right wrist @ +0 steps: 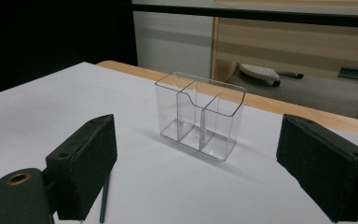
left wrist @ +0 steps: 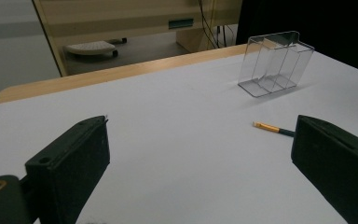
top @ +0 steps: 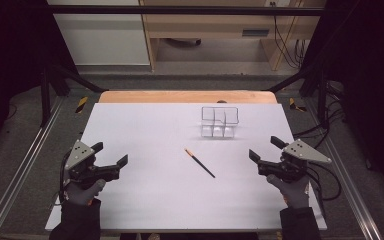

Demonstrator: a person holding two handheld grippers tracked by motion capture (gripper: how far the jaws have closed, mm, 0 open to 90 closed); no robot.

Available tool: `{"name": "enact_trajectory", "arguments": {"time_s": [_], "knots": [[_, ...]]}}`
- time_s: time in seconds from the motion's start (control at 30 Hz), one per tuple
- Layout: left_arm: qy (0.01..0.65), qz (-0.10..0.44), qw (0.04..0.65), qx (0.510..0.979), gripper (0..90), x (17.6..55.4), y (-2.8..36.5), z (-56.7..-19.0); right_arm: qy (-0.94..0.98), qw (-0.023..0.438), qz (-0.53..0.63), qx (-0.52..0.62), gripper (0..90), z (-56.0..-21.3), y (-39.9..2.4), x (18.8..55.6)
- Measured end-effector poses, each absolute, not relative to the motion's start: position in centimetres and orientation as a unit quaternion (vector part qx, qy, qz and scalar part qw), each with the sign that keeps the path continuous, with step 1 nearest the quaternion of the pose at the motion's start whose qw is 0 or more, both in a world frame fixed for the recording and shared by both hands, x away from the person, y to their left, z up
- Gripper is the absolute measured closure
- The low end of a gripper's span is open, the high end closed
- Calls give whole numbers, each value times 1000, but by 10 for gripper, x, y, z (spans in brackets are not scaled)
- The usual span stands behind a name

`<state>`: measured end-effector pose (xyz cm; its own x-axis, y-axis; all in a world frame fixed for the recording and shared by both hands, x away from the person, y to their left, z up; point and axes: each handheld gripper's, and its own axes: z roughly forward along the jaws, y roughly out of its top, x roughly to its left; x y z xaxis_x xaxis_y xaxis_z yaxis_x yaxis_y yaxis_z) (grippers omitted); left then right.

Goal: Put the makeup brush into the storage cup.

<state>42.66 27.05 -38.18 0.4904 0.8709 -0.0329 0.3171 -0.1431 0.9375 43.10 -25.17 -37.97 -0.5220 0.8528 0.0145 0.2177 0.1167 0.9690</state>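
Item in hand: one slim black pencil-like stick with an orange-yellow end (top: 199, 163), lying flat on the counter, aslant, orange end toward the far side.
Location of item: near the middle of the white counter (top: 145, 200), between the two grippers and well apart from both; in front of the container and apart from it.
Destination (judged): one clear plastic desk organiser with three compartments (top: 220, 121), standing upright toward the far edge; all compartments are seen to hold nothing.
Left gripper (top: 113, 155): held low over the counter at the left; fingers (left wrist: 70, 163) spread wide, nothing between them.
Right gripper (top: 265, 148): held low at the right; fingers (right wrist: 84, 158) spread wide, nothing between them, the organiser framed beyond them.
Step in hand (judged): the start; nothing has been grasped and no approach to the stick is committed.
Next move (judged): one gripper is to be brought over the stick, its fingers turned across the shaft and lowered close to the counter, since the stick lies flat and thin; a pinch near the middle would be called for, then a tilt upright for dropping into a compartment.
Count, sticks: one.
Count, organisers: one, of three compartments.
Count, grippers: two, each held by a gloved hand (top: 83, 191).
Count, counters: one white surface on a wooden top (top: 187, 96).
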Motion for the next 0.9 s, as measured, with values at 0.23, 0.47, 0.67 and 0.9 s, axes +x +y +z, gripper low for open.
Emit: {"name": "enact_trajectory", "arguments": {"time_s": [0.23, 0.47, 0.67, 0.9], "knots": [[426, 273, 496, 706, 36, 428, 270, -385, 691, 293, 528, 398, 137, -380, -252, 429], [427, 271, 489, 711, 35, 430, 269, -390, 697, 289, 523, 397, 146, -380, -248, 431], [424, 268, 484, 717, 34, 430, 266, -393, 704, 287, 514, 397, 148, -378, -242, 431], [427, 267, 480, 719, 33, 430, 267, -395, 712, 282, 511, 392, 152, -374, -231, 433]]}}
